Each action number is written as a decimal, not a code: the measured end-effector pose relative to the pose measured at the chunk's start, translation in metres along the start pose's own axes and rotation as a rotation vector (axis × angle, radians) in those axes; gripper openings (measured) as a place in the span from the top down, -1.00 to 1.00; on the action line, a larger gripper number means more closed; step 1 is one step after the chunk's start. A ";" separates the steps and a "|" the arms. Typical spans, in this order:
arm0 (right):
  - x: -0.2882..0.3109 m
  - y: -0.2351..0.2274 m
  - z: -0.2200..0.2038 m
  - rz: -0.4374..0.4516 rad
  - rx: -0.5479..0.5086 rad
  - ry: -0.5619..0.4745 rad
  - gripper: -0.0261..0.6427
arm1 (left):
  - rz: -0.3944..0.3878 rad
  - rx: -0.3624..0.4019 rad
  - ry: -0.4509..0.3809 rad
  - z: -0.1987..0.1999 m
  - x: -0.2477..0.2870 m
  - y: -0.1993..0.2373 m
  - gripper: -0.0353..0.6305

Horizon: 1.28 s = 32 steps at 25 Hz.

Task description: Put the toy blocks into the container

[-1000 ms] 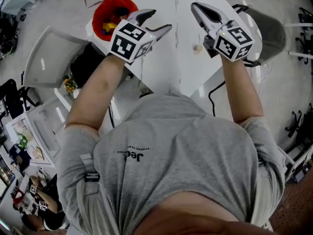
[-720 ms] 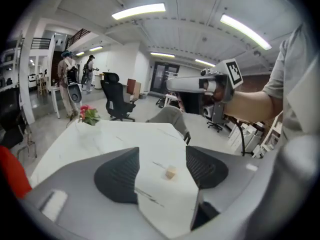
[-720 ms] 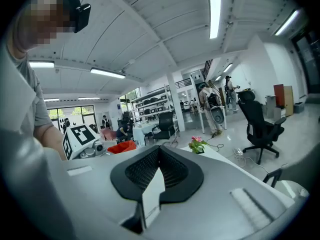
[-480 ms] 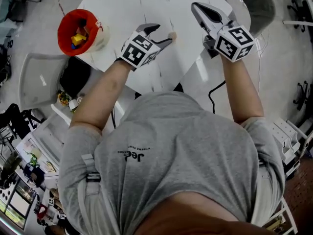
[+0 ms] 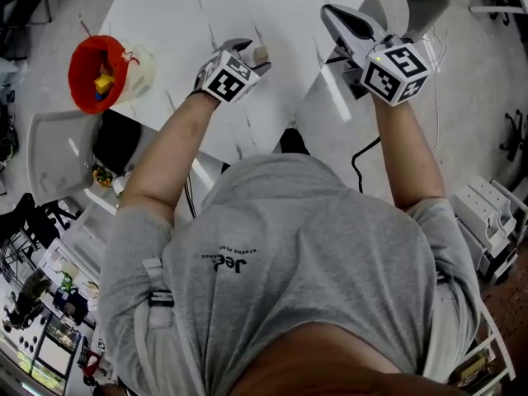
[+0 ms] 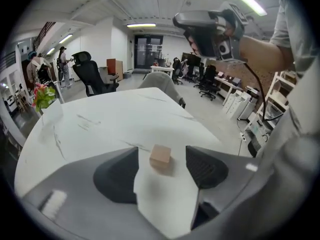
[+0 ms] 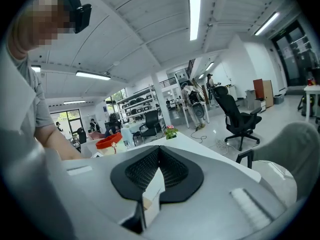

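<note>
One tan block (image 6: 160,157), near-cubic with no evident long axis, sits flat on the desk (image 5: 181,23) between the open left tongs (image 5: 250,56), untouched. Right tongs (image 7: 159,151) are closed and empty. One red container (image 5: 76,77) stands well apart at the desk edge.

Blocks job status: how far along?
Done: some blocks lie in the red container. In hand: nothing gripped; the left gripper, jaws open, straddles a tan block on the table. To do: close, carry it over. The right gripper is shut, empty.
</note>
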State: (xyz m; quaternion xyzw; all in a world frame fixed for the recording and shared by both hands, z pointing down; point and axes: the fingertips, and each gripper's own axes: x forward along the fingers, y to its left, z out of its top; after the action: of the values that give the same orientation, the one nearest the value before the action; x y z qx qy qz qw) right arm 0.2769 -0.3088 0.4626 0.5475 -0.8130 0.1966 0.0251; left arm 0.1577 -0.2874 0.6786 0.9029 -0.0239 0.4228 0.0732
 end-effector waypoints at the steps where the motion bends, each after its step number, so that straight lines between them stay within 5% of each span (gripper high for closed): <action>1: -0.005 -0.004 -0.002 -0.006 0.003 0.000 0.91 | 0.002 0.009 0.013 -0.001 0.005 0.001 -0.12; 5: -0.023 -0.016 -0.007 -0.029 0.011 0.002 0.91 | 0.016 0.043 0.057 -0.006 0.023 0.002 -0.12; 7: -0.031 -0.021 -0.009 -0.039 0.014 0.003 0.91 | 0.034 0.078 0.066 -0.007 0.027 0.003 0.29; 15: -0.034 -0.015 -0.004 -0.035 0.006 -0.006 0.91 | 0.033 0.035 0.011 0.013 0.008 0.000 0.30; 32: 0.068 0.099 0.048 0.123 -0.102 -0.026 0.91 | 0.263 -0.109 -0.236 0.035 -0.186 0.077 0.30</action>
State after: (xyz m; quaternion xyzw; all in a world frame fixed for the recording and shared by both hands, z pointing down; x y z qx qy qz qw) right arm 0.1692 -0.3537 0.4067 0.4970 -0.8543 0.1491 0.0302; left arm 0.0563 -0.3721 0.5222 0.9301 -0.1731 0.3179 0.0625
